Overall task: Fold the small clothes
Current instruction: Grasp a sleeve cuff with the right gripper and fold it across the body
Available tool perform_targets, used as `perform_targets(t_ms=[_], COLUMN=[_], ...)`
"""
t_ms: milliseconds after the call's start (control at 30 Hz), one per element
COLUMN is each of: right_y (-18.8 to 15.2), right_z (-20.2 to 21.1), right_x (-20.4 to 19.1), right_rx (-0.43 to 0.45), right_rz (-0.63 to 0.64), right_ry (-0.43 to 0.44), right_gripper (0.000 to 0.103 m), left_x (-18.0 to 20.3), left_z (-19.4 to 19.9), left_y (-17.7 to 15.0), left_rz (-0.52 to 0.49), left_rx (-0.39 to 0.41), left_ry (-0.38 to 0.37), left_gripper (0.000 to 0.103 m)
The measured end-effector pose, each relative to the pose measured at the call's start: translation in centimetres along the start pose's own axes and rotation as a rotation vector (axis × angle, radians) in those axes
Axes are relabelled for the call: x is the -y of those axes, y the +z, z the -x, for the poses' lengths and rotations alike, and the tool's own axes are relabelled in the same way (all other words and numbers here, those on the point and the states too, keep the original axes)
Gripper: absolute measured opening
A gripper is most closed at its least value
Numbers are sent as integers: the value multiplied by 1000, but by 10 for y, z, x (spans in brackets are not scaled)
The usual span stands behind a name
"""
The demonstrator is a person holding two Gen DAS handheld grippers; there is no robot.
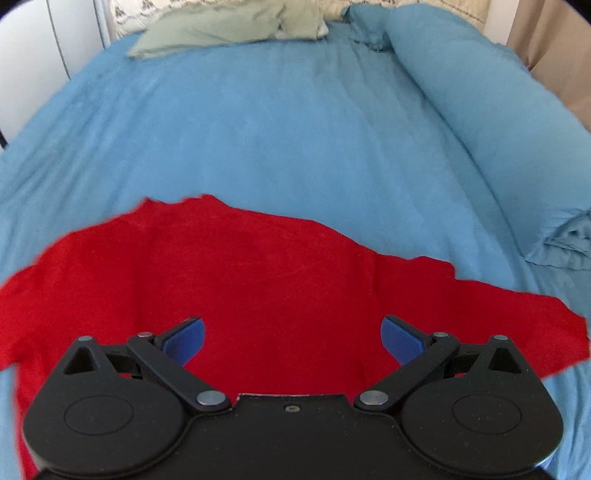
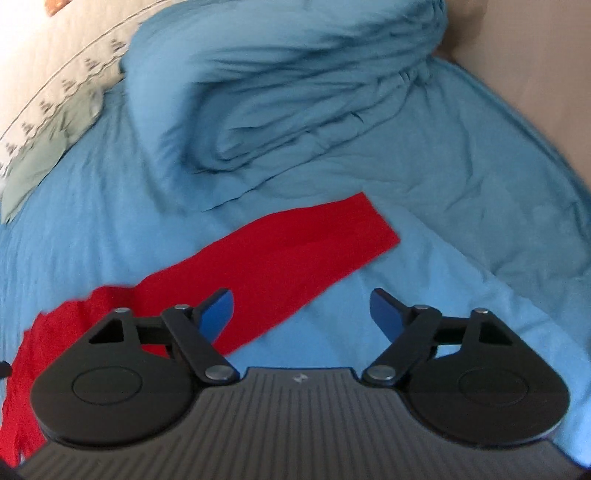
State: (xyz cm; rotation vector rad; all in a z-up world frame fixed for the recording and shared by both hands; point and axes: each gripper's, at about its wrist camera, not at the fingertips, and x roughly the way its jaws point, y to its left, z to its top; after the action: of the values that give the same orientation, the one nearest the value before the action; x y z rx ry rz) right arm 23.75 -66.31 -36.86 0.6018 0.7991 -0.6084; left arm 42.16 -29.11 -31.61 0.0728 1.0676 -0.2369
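A red garment (image 1: 258, 273) lies spread flat on the blue bedcover (image 1: 277, 129). My left gripper (image 1: 291, 332) is open and empty, hovering over the garment's body. In the right wrist view one long red sleeve (image 2: 295, 254) stretches up and to the right across the bedcover (image 2: 461, 221), joined to the garment's body at the lower left. My right gripper (image 2: 301, 308) is open and empty, with its left finger (image 2: 218, 310) over the sleeve and its right finger (image 2: 386, 312) over bare bedcover.
A bunched blue duvet (image 2: 295, 85) is heaped beyond the sleeve and runs along the bed's right side (image 1: 480, 110). A pale green pillow (image 1: 221, 29) and a patterned pillow (image 2: 55, 92) lie at the head of the bed. A beige wall (image 2: 535, 74) stands at the right.
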Motion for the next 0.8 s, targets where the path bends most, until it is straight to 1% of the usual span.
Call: perform_targets(t_ms=[67, 167, 267, 433, 500, 533, 600, 667, 733, 800], right_y=[2, 2, 3, 9, 12, 16, 21, 24, 26, 28], right_z=[-24, -49, -68, -84, -88, -89, -93, -94, -91, -80], right_x=[11, 24, 36, 45, 46, 47, 50, 54, 52, 42], right_rx=[0, 0, 8, 44, 67, 72, 78, 78, 86, 115], right_rz=[-40, -99, -163, -233, -249, -257, -296, -332, -341, -305], right_ry=[5, 0, 13, 5, 6, -9, -11, -14, -11, -8], right_gripper=[86, 80, 76, 67, 61, 54, 47, 27, 23, 22], left_x=[4, 6, 5, 0, 3, 2, 3, 7, 9, 6], left_z=[-28, -62, -82, -109, -120, -123, -129, -132, -135, -132], left_y=[3, 7, 10, 14, 15, 15, 16, 15, 15, 15], left_rz=[1, 12, 21, 26, 31, 32, 23, -4, -18, -12], left_rx=[-8, -14, -10, -11, -13, -6, 3, 3, 4, -1], left_ry=[-3, -16, -26, -32, -29, -26, -19, -3, 4, -9], left_gripper=[103, 103, 103, 103, 103, 103, 103, 103, 103, 103])
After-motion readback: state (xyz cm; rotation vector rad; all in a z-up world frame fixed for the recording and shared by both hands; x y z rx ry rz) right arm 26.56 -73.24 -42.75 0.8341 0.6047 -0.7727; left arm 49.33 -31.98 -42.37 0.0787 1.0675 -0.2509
